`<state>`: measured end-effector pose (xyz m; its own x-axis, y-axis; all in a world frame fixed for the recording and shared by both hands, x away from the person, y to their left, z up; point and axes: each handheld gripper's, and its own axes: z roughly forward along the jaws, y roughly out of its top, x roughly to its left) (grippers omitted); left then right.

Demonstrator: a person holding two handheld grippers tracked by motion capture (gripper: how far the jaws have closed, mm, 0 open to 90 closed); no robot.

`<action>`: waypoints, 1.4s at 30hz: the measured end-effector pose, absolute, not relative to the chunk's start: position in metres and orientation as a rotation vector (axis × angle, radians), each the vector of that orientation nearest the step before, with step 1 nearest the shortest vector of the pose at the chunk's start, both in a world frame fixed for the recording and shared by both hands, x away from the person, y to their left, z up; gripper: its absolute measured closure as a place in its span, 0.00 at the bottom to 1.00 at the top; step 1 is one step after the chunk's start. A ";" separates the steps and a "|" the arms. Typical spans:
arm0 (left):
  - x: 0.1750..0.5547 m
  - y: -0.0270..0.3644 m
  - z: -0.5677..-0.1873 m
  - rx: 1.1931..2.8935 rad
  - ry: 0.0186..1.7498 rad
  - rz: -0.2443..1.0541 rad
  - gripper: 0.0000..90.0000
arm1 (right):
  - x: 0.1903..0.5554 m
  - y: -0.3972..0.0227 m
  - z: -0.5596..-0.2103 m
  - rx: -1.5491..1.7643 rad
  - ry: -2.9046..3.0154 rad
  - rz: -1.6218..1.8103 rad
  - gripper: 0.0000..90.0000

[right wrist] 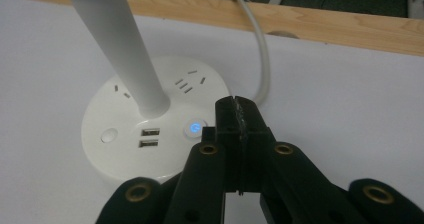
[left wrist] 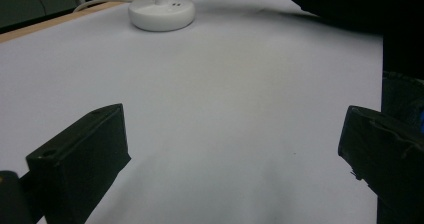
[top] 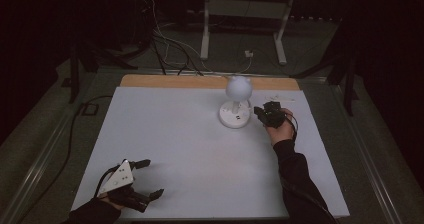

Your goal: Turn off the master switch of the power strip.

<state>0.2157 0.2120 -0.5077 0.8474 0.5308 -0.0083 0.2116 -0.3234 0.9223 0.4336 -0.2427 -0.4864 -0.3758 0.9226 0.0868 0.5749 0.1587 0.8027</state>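
On the white table [top: 200, 149], the white desk lamp [top: 235, 106] stands toward the far right, its round base flat on the surface and its globe head above it on a slanted stem. Your right gripper [right wrist: 239, 115] sits just beside that base with its jaws pressed together on nothing, tips close to the lit blue button [right wrist: 194, 128]. Your left gripper [top: 145, 179] rests at the near left corner, well apart from the lamp, jaws spread wide and empty.

White-covered table [top: 190, 149], wooden far edge; lamp base [top: 234, 115] on it, cable perhaps trailing off.
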 end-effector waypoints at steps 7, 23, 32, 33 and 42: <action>0.216 0.212 -0.508 1.907 0.554 0.357 0.00 | 0.438 -0.238 -0.491 1.448 1.999 1.084 1.00; 0.215 0.212 -0.508 1.908 0.549 0.355 0.00 | 0.444 -0.227 -0.504 1.447 2.018 1.076 1.00; 0.216 0.212 -0.508 1.909 0.551 0.356 0.00 | 0.448 -0.219 -0.508 1.438 2.024 1.091 1.00; 0.215 0.212 -0.508 1.909 0.551 0.353 0.00 | 0.448 -0.219 -0.508 1.435 2.025 1.089 1.00; 0.215 0.212 -0.508 1.909 0.550 0.353 0.00 | 0.448 -0.216 -0.508 1.420 2.031 1.081 1.00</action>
<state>0.2154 0.2116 -0.5081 0.8495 0.5275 -0.0088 0.2117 -0.3256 0.9215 0.4481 -0.2160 -0.5082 -0.3803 0.9213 0.0816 0.5822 0.1699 0.7951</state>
